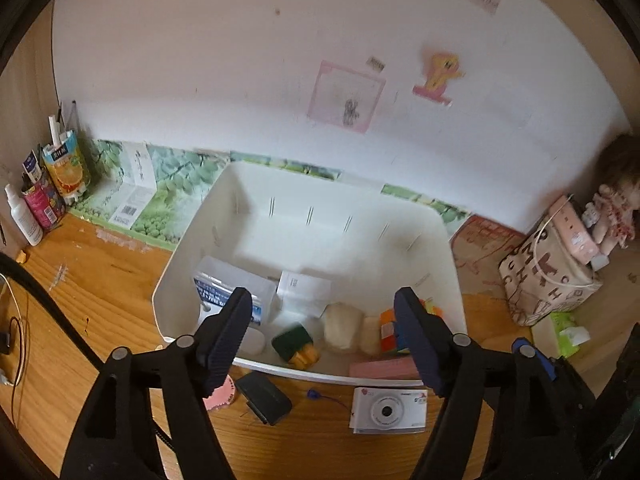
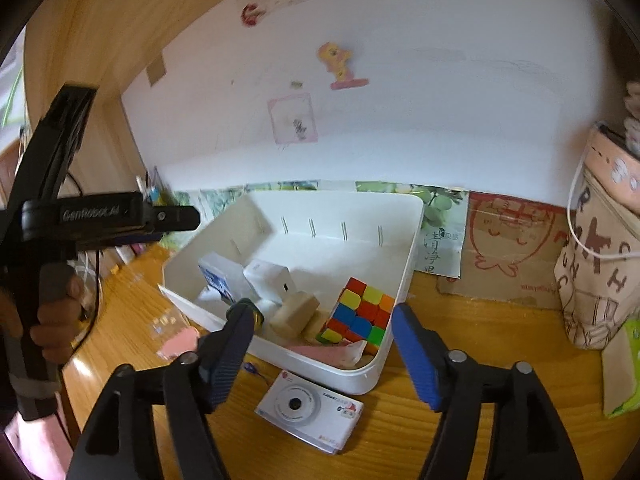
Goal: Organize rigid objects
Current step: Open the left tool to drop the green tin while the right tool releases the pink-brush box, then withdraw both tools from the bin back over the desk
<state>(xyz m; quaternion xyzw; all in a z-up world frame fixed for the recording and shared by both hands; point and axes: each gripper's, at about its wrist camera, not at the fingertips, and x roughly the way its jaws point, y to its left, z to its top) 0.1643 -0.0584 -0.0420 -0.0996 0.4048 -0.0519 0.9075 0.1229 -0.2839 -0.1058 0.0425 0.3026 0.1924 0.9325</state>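
A white bin [image 1: 172, 280] [image 2: 404, 276] stands on the wooden desk. It holds a colourful puzzle cube [image 2: 360, 312] [image 1: 388, 326], beige blocks [image 2: 294, 314] [image 1: 342, 326], white boxes [image 1: 304, 292] [image 2: 268, 276], a blue-printed box [image 1: 224, 292] and a green-and-yellow toy [image 1: 296, 346]. A white toy camera [image 1: 388, 410] [image 2: 308, 408] and a black case [image 1: 264, 396] lie on the desk in front of the bin. My left gripper [image 1: 324, 336] is open and empty over the bin's near rim. My right gripper [image 2: 324, 344] is open and empty above the camera and the bin's near corner.
Bottles and tubes [image 1: 44, 188] stand at the far left by the wall. A printed bag [image 1: 548, 276] [image 2: 600, 280] and a doll [image 1: 612, 208] sit at the right. A pink item [image 2: 180, 344] lies left of the bin. The left gripper's handle and the hand holding it [image 2: 52, 312] are at far left.
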